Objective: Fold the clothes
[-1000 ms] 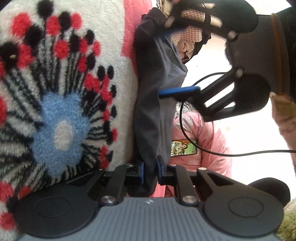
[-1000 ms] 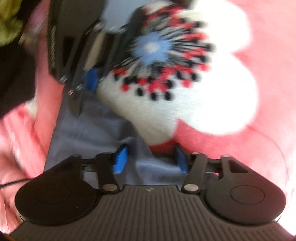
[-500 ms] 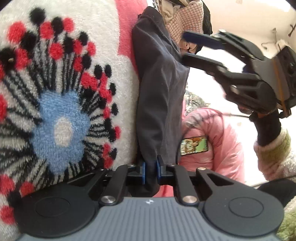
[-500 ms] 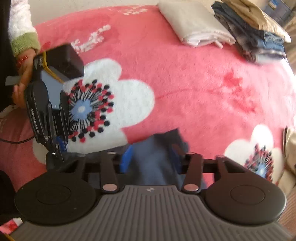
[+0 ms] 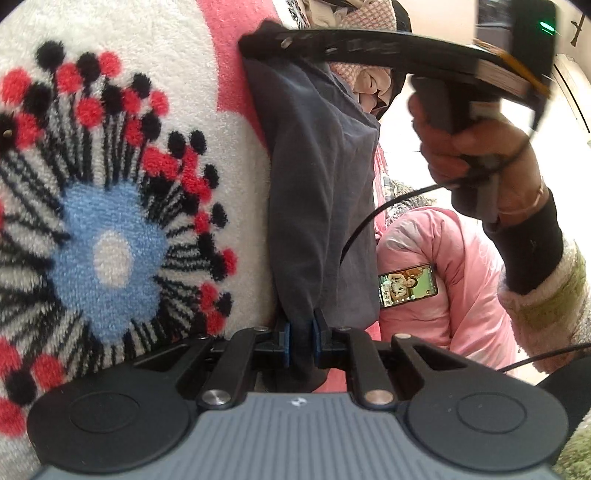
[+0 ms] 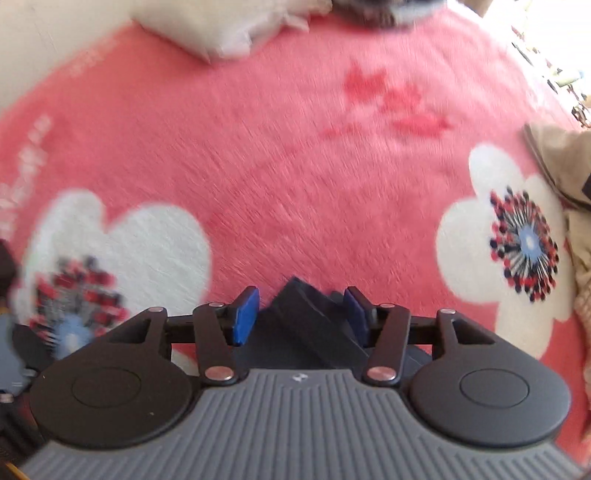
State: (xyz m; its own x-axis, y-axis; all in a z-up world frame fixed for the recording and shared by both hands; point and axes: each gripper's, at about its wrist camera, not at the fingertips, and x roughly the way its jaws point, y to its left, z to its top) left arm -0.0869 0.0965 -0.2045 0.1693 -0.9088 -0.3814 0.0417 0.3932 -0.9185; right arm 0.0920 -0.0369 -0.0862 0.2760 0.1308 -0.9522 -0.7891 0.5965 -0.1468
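Two folded piles (image 6: 207,26) beyond — pink blanket (image 6: 295,166), phone (image 5: 408,284)

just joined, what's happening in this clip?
A person with a handheld gripper in each hand is folding a dark grey garment on a pink flowered blanket. The left gripper is shut on one end of the cloth. The right gripper has its jaws apart with a dark fold of the garment between them, not clamped. In the left wrist view it reaches over the garment's far end. Folded clothes lie at the blanket's far edge, blurred.
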